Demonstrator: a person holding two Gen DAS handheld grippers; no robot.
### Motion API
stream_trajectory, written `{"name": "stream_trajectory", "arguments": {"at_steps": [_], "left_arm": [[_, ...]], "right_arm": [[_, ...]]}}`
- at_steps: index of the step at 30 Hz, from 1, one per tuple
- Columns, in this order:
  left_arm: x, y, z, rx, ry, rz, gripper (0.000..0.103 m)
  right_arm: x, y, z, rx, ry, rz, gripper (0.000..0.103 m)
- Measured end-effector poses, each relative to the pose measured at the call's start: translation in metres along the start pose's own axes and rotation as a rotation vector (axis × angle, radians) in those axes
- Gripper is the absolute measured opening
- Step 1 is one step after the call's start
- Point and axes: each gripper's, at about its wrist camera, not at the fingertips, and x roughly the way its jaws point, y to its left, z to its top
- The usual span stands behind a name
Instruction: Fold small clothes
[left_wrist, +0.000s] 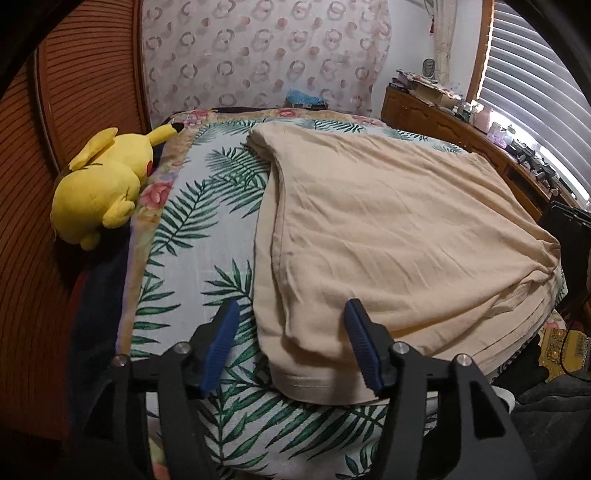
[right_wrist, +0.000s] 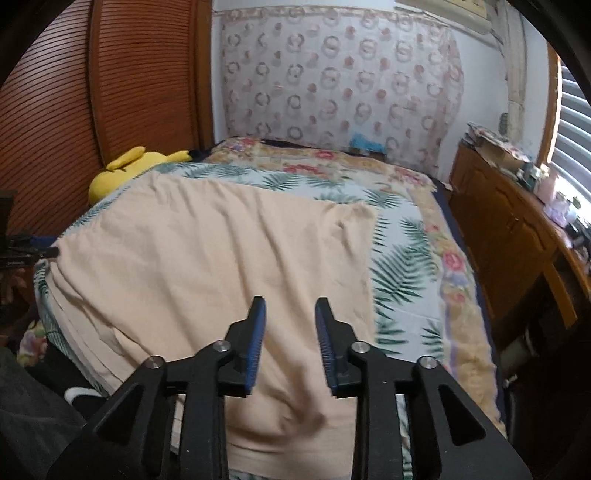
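A beige garment (left_wrist: 388, 229) lies spread and partly folded on the palm-leaf bed cover (left_wrist: 207, 236). Its near left corner, with a stitched hem, rests on the bed between and below the fingers of my left gripper (left_wrist: 291, 308). That gripper is open, its blue pads (left_wrist: 221, 343) well clear of the fabric. In the right wrist view the same garment (right_wrist: 221, 251) covers the left half of the bed cover (right_wrist: 402, 266). My right gripper (right_wrist: 290, 302) hovers over its near edge, open with a narrower gap and nothing pinched.
A yellow plush toy (left_wrist: 103, 184) lies at the bed's left edge against a slatted wooden wardrobe (left_wrist: 33, 155). A cluttered wooden dresser (right_wrist: 498, 229) runs along the right under a window with blinds (left_wrist: 535, 92). A patterned curtain (right_wrist: 332, 81) hangs behind the bed.
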Motion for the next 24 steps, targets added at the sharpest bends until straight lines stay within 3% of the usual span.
{"name": "stream_trajectory", "arguments": {"at_steps": [9,14,17,19,24], "left_arm": [[0.009,0.004,-0.005,-0.024,0.014,0.01,0.058],[0.011,0.007,-0.009,-0.036,0.012,0.009,0.058],[0.012,0.008,-0.01,-0.042,0.009,0.005,0.058],[0.011,0.008,-0.011,-0.046,0.004,0.001,0.058],[0.011,0.008,-0.011,-0.064,-0.007,-0.026,0.058]], "right_arm": [[0.054,0.037,-0.021,-0.023,0.087,0.068,0.037],[0.069,0.038,-0.031,-0.029,0.114,0.035,0.037],[0.07,0.035,-0.034,-0.022,0.099,0.024,0.044],[0.07,0.032,-0.036,-0.018,0.089,0.006,0.054],[0.069,0.027,-0.039,0.006,0.073,0.014,0.058]]}}
